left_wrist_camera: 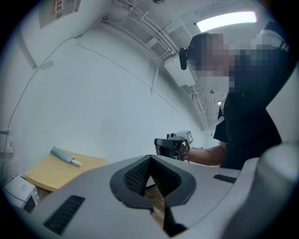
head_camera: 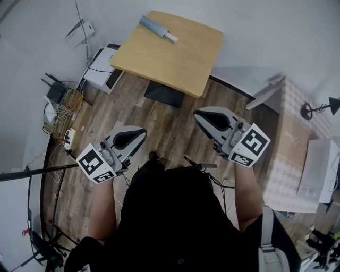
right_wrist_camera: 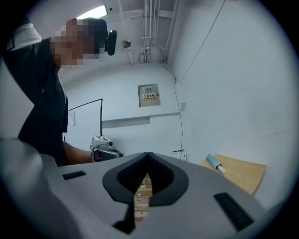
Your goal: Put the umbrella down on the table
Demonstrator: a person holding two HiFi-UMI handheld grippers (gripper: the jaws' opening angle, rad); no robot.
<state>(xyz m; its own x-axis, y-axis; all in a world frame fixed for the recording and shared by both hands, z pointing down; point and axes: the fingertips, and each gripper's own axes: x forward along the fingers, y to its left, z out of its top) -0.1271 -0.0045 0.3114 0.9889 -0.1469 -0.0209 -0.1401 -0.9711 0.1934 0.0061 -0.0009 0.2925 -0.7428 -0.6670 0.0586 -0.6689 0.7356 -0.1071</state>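
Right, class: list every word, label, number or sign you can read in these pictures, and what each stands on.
No text can be read.
The wall sign, right gripper view: red print, too small to read.
The wall poster, left gripper view: too blurred to read.
The square markers on the left gripper and right gripper: black-and-white patterns, no letters.

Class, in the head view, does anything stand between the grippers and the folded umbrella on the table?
Nothing visible does: only wooden floor and the table itself separate the left gripper and right gripper from the umbrella lying there.
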